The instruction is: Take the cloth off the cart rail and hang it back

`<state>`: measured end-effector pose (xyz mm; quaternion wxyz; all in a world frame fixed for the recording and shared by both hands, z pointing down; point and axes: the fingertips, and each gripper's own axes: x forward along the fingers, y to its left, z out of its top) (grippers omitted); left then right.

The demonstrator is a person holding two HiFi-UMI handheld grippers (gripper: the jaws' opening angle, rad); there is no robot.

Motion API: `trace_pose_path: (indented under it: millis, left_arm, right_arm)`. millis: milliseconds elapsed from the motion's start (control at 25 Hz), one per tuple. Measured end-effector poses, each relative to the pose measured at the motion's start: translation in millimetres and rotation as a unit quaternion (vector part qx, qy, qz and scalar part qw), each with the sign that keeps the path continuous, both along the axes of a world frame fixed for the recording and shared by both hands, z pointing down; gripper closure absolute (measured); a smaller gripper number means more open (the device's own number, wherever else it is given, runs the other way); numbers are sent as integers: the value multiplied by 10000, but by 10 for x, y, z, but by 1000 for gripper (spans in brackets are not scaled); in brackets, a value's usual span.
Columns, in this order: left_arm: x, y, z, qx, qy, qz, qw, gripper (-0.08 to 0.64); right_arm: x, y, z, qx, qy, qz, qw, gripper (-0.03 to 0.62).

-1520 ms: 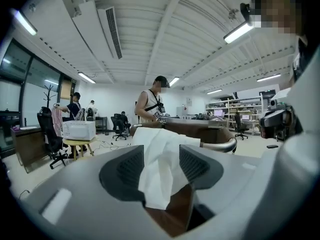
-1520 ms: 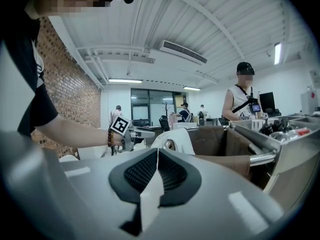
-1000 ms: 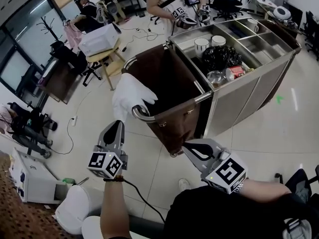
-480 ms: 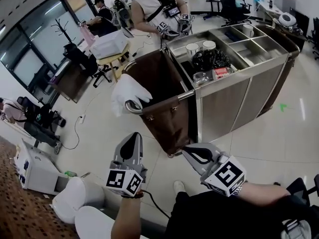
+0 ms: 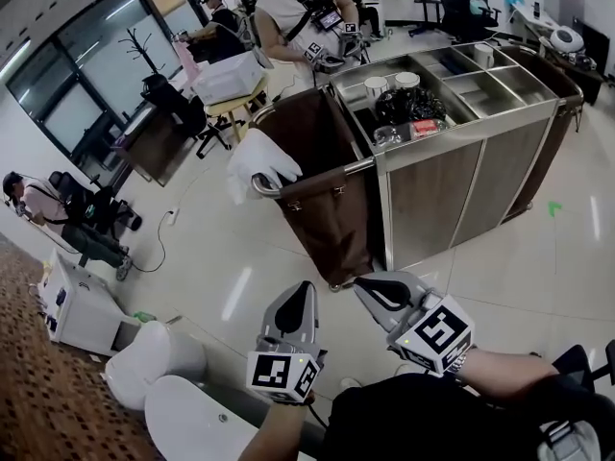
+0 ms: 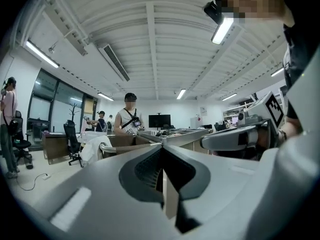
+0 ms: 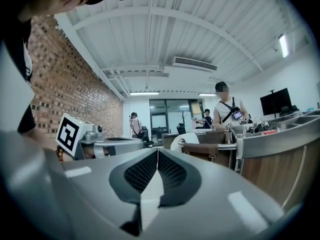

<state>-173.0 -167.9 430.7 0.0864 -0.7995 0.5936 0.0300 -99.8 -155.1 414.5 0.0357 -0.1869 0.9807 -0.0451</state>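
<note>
The left hand-held gripper [image 5: 305, 289] has drawn back from the cart rail [image 5: 322, 174] to the lower middle of the frame. It is now well apart from the white cloth [image 5: 258, 159], which stays draped over the rail's left end, upper centre-left. Its jaws are pressed together with nothing between them. The right hand-held gripper [image 5: 361, 282], just beside it, also has its jaws together and empty. Each carries a cube [image 5: 283, 373] printed with black-and-white square markers. Under the rail hangs a brown bag [image 5: 332, 214], open at the top. The steel cart [image 5: 452, 176] has top compartments holding white round tubs [image 5: 377, 85], a crumpled black bag [image 5: 408, 106] and a red packet [image 5: 424, 127].
</note>
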Motion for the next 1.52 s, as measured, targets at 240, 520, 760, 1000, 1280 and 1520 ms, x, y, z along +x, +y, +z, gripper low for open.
trace_pose_path:
  millis: [240, 520, 760, 1000, 1280, 1520]
  left_arm:
    - [9, 302, 133, -81, 146, -58, 9998, 558]
    - [-187, 538, 122, -23, 69, -83, 9999, 558]
    - [-286, 634, 108, 89, 67, -100, 9999, 558]
    - [-416, 727, 75, 159, 110, -160, 9997, 558]
    - [-444, 729, 67, 156, 137, -206, 9996, 558]
    - [-350, 712, 35, 169, 54, -147, 9997, 558]
  right_arm:
    - [-135, 156, -39, 572, -49, 59, 9983, 592]
    - [-394, 330, -42, 808, 37, 240, 9964, 592]
    - [-470, 441, -57, 948, 158, 348, 9948, 592]
    - [-579, 606, -101, 667, 240, 414, 9966, 592]
    - [-615, 643, -60, 701, 307, 389, 9963, 592]
    - [-580, 720, -63, 348, 276, 378, 9983, 592]
